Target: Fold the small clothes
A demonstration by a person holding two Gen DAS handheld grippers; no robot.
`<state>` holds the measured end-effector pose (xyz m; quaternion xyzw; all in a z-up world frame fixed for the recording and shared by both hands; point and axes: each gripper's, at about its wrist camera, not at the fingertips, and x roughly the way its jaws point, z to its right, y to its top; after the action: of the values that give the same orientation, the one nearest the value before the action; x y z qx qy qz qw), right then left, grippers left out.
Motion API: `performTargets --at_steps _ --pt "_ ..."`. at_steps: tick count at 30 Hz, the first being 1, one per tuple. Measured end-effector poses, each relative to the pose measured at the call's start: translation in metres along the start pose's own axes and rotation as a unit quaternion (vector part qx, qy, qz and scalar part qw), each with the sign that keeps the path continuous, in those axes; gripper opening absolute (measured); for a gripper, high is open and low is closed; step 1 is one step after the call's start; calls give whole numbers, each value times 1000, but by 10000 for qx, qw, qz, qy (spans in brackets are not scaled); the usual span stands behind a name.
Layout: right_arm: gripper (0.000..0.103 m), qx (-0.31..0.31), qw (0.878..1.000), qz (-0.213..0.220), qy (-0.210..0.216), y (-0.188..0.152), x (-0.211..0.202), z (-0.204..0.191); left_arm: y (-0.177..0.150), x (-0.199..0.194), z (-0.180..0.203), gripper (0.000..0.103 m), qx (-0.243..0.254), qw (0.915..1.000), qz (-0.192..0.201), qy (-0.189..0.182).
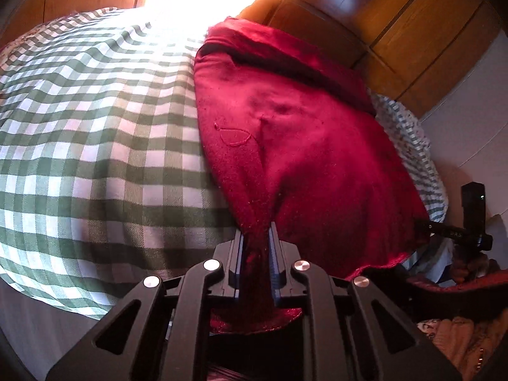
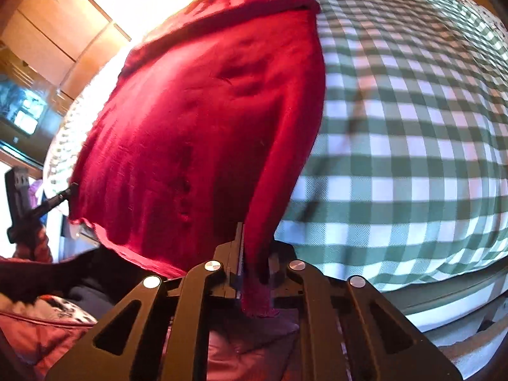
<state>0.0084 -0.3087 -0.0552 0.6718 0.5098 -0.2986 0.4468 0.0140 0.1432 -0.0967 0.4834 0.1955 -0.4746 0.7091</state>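
Observation:
A red knitted garment lies spread on a bed with a green-and-white checked cover. My left gripper is shut on the garment's near left corner, with a bunch of red cloth pinched between its jaws. In the right wrist view the same red garment stretches away from me over the checked cover. My right gripper is shut on its near right corner, and the cloth hangs out below the jaws. Each view shows the other gripper at the garment's far near corner: the right gripper and the left gripper.
Wooden cupboard doors stand behind the bed, and strong light glares at the top. A patterned pillow lies beside the garment. A heap of other clothes sits at the bed's near edge. A sleeve shows behind the left gripper.

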Motion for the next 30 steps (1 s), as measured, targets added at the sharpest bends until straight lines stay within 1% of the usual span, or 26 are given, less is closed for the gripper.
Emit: performTargets --at_steps 1,4,6,9,13,15,16,17,18,19,20,21,22,23,25,27,30 --pt "9 57 9995 262 185 9 -11 -3 6 -7 -2 12 -89 9997 113 -175" --pt "9 221 9957 798 418 38 -28 -4 31 -26 -8 12 -367 9963 504 -590" --pt "9 318 9926 1047 523 58 -33 -1 50 -31 -12 12 -487 9934 725 -742" --pt "9 487 9892 1290 488 89 -27 6 85 -22 -18 12 -732 9890 849 -966" --pt "9 680 9877 1362 357 131 -9 23 132 5 -20 13 -752 9902 860 -806" --pt "9 753 9873 1364 302 149 2 29 159 24 -23 13 -870 9911 801 -617" --pt "9 788 9871 1372 248 155 4 30 168 32 -25 17 -915 9912 784 -551" --pt "9 846 9864 1393 197 164 8 33 177 39 -27 19 -988 9911 800 -404" --pt "12 879 9857 1430 171 171 11 36 183 45 -31 27 -1092 9903 809 -290" --pt "23 898 9853 1443 149 174 13 38 188 49 -35 51 -1180 9893 819 -276" --pt "34 959 9844 1461 175 178 15 41 192 51 -41 66 -1317 9872 856 -265" --pt "67 1065 9819 1547 232 180 14 43 191 50 -47 80 -1478 9842 949 -240" --pt "91 1193 9767 1776 168 178 9 47 190 52 -54 80 -1591 9815 1024 -281" --pt "92 1232 9737 1912 167 176 4 49 187 51 -59 80 -1647 9802 1038 -359" --pt "92 1227 9737 1902 280 170 -2 54 174 47 -67 79 -1672 9798 1037 -366" --pt "92 1247 9745 1854 204 154 -7 61 158 49 -67 77 -1468 9844 893 -370" --pt "92 1227 9781 1675 109 130 -3 67 132 51 -52 72 -959 9918 789 -313"
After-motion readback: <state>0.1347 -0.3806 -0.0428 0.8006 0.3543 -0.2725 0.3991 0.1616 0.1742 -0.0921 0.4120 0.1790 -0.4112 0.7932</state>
